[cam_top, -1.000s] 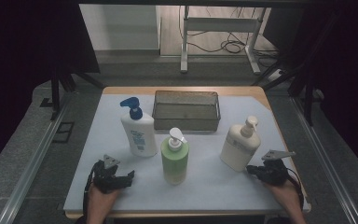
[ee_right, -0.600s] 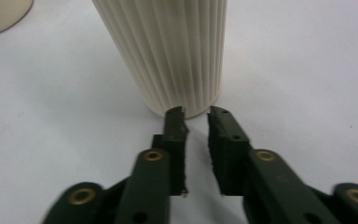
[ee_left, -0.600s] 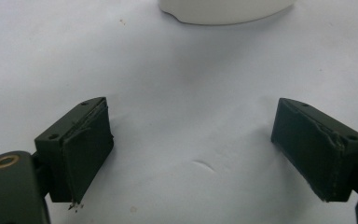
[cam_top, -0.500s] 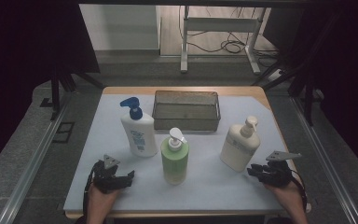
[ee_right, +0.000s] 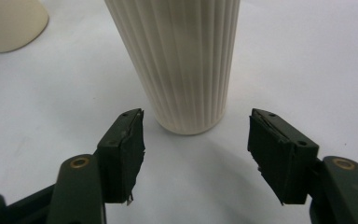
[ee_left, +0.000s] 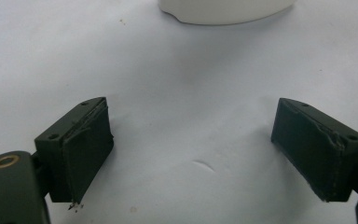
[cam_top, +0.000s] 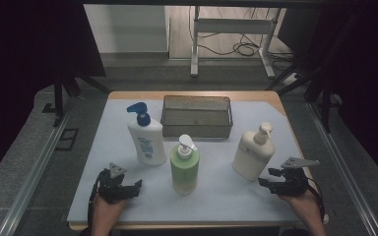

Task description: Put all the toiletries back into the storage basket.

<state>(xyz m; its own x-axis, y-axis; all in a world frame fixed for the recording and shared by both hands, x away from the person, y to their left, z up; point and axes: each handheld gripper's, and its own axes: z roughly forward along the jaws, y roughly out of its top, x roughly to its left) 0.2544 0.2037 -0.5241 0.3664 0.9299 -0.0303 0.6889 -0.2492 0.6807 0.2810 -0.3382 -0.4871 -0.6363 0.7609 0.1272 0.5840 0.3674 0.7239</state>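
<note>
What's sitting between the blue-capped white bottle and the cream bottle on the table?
In the high view, the green pump bottle stands between the blue-capped bottle and the cream bottle, slightly nearer the person; the wire basket sits behind the gap.

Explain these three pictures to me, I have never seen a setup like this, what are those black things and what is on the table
There is no robot here. A person at a table holds a pair of tongs in each hand: the left tongs and the right tongs. The wide picture comes from a camera fixed above the table. The other two come from small cameras riding on the tongs, looking out between their black jaws.

On the table stand three pump bottles: a white one with a blue pump, a green one and a cream one. Behind them sits a wire basket.

Both tongs are open and hold nothing. The right tongs point at a ribbed, cream-looking bottle just ahead; it appears to be the cream one.
</note>
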